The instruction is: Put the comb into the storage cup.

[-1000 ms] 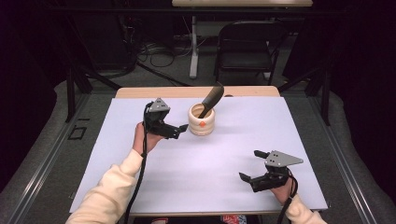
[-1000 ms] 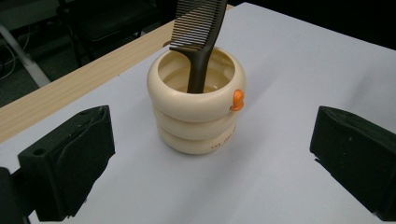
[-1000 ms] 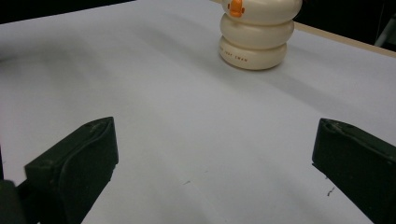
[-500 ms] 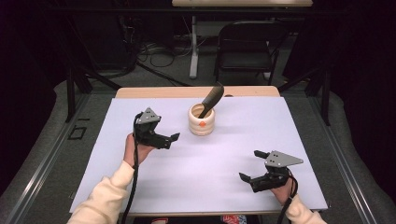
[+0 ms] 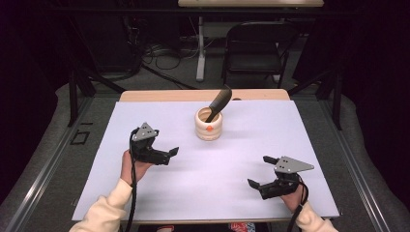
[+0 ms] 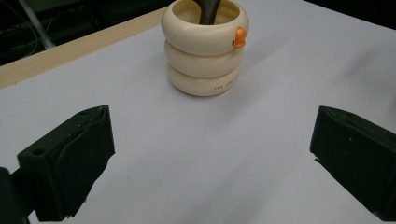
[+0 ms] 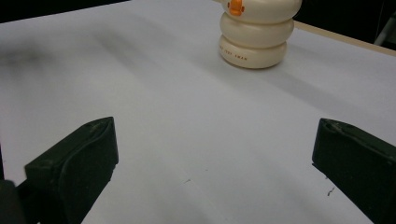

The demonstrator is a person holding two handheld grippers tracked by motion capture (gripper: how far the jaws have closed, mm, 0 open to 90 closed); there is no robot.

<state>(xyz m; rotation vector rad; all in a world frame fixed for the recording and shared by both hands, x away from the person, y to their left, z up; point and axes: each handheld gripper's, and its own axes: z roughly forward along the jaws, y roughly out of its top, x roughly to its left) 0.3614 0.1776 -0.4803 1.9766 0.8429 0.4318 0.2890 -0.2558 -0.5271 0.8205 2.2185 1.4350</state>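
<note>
holder: cream ribbed pot (image 5: 209, 124), three stacked rings, small orange mark on its front, standing upright near the far middle of the white table cover (image 5: 208, 193); sits there so both my tools can get at it from either side.
utensil: dark handle (image 5: 219, 102) standing in the holder, leaning to the far right; the lean puts the top end out over the rim, easy to pinch (working end hidden inside, can't tell what kind of tool it is).
left gripper: my left gripper (image 5: 167, 154) sits near-left of the holder, well apart from it, jaws spread wide with nothing between them; its own view has the holder (image 6: 205, 46) dead ahead past the gap, so I judge it's lined up for an approach.
right gripper: my right gripper (image 5: 258, 176) rests low at the near right, far from the holder, jaws wide apart and empty; parked there to keep out of the left one's way (holder (image 7: 259, 35) sits off to the upper right in its view).
table: bare white cover around the holder, wooden edge (image 5: 203, 95) at the far side.
next, my guess: one tool steadies the holder, the other takes the handle.
</note>
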